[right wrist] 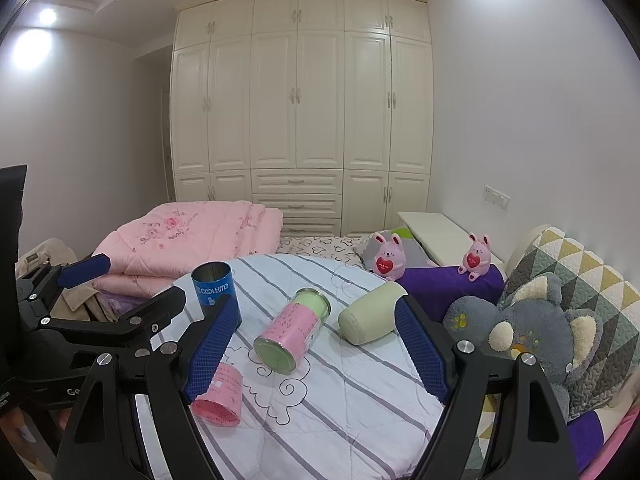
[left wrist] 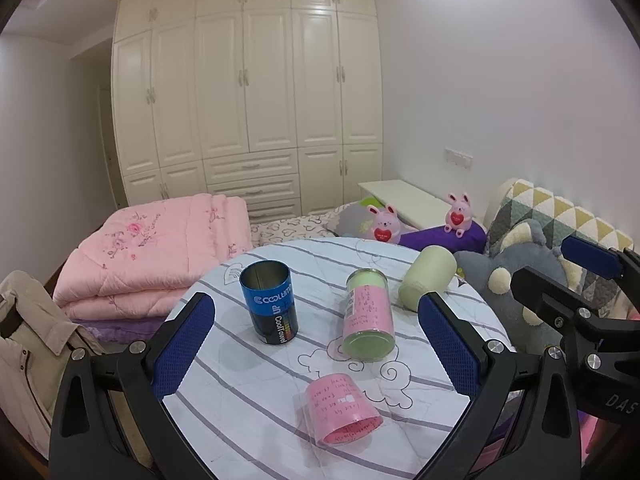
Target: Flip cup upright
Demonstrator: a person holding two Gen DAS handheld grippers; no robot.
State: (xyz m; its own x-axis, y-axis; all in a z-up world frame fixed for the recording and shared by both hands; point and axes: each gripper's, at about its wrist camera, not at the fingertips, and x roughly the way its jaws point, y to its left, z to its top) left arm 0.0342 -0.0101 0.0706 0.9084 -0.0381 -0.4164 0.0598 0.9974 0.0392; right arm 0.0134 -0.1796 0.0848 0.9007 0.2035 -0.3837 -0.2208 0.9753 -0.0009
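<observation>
A: Left wrist view has three cups lying on their sides on the round bench (left wrist: 248, 412): a pink cup (left wrist: 340, 410) nearest, a pink-and-green cup (left wrist: 368, 316) mid-bench, a pale green cup (left wrist: 426, 278) at the far edge. The blue can (left wrist: 272, 304) already stands upright.

B: And the tools?

A: Left tool (left wrist: 320, 344) and right tool (right wrist: 316, 348) both have their fingers spread apart, gripping nothing.

B: I'd start with the pink one, pinch across its wall near the middle, lift, then rotate mouth-up.

A: Set it down gently; the striped quilted cover looks soft, so it may wobble.

B: Surroundings?

A: Bedroom: cream wardrobe (right wrist: 300, 112), folded pink quilt (left wrist: 156, 248), grey plush toy (right wrist: 532, 332) beside the bench.
</observation>
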